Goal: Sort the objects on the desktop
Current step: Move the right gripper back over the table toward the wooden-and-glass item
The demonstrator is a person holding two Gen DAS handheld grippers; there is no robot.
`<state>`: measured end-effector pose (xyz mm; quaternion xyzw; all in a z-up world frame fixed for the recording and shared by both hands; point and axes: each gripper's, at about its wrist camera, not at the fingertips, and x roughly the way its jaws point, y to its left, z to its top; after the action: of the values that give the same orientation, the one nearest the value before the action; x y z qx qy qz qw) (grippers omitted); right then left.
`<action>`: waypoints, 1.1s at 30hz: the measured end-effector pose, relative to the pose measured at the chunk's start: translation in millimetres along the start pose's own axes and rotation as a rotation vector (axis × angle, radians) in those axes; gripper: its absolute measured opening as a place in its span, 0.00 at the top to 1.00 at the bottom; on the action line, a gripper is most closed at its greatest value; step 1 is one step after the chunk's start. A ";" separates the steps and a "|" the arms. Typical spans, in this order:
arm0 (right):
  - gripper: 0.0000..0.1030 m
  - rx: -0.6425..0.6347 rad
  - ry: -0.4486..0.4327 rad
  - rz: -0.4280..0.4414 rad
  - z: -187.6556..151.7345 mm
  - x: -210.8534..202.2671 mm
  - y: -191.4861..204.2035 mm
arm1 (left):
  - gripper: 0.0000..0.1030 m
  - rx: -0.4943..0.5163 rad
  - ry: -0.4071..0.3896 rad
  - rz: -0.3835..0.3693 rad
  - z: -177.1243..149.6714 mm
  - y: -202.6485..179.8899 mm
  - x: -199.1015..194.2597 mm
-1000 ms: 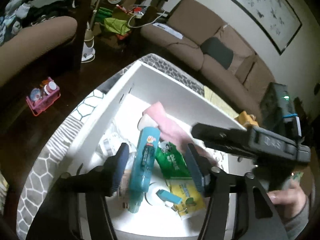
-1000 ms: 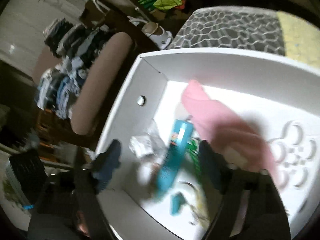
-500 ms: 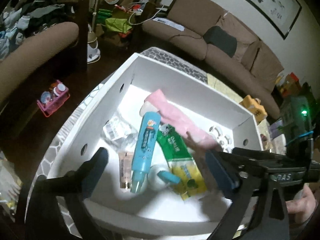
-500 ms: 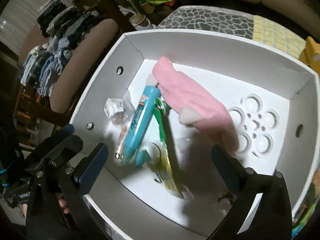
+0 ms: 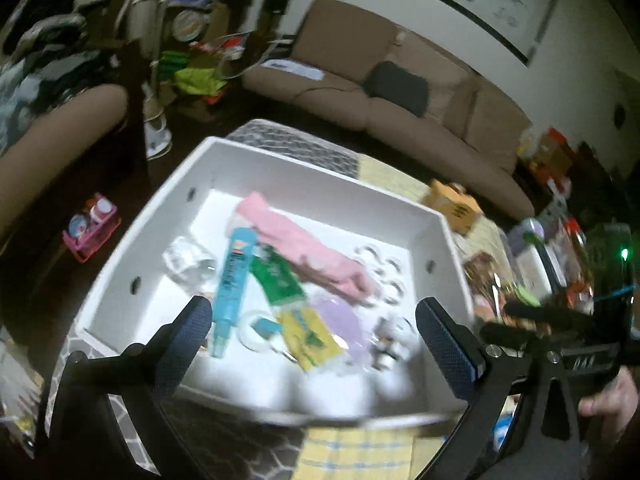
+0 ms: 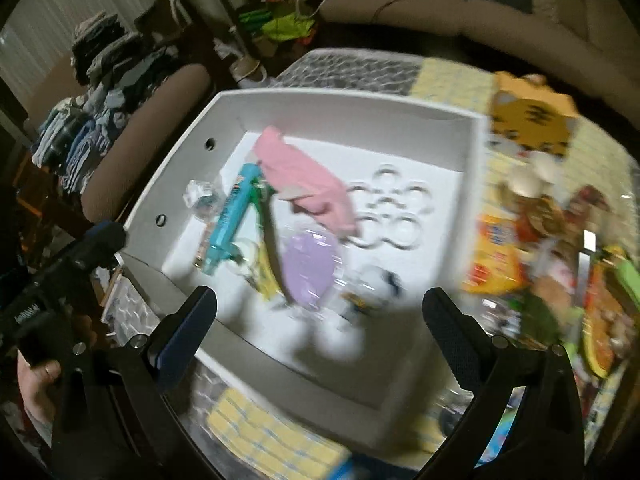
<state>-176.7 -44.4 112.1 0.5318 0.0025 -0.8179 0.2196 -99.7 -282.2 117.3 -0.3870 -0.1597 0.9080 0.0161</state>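
A white box (image 5: 280, 172) (image 6: 320, 100) sits on the table and holds a blue tube (image 5: 232, 276) (image 6: 230, 216), a pink cloth (image 5: 304, 248) (image 6: 304, 176), a green and yellow packet (image 5: 292, 300), a purple item (image 5: 340, 320) (image 6: 308, 268) and a crumpled clear wrapper (image 5: 184, 260). My left gripper (image 5: 312, 340) is open and empty, above the box's near side. My right gripper (image 6: 320, 328) is open and empty, above the box's near edge. Both views are blurred.
Loose snack packets and toys (image 6: 540, 240) crowd the table right of the box, with a yellow tiger-print item (image 6: 528, 120) behind. A sofa (image 5: 400, 104) and an armchair (image 5: 60, 128) stand beyond. A pink basket (image 5: 92, 232) sits on the floor at left.
Both grippers pulled back and up from inside the box and opened wide. A purple item and small objects now lie in the box's near right part.
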 end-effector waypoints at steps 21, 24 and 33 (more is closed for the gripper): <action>0.00 0.282 -0.202 -0.069 -148.6 -142.7 -238.1 | 0.00 0.346 0.143 -0.182 -87.1 -236.7 32.1; 0.00 0.319 -0.217 -0.052 -160.5 -141.2 -259.6 | 0.00 0.365 0.143 -0.192 -96.7 -256.7 44.8; 0.00 0.383 -0.274 0.000 -175.5 -126.8 -295.8 | 0.07 0.423 0.156 -0.229 -112.9 -296.6 81.5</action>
<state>-88.4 309.8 78.5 0.4480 -0.1824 -0.8679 0.1130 -104.8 43.0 76.8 -0.4236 -0.0074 0.8808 0.2116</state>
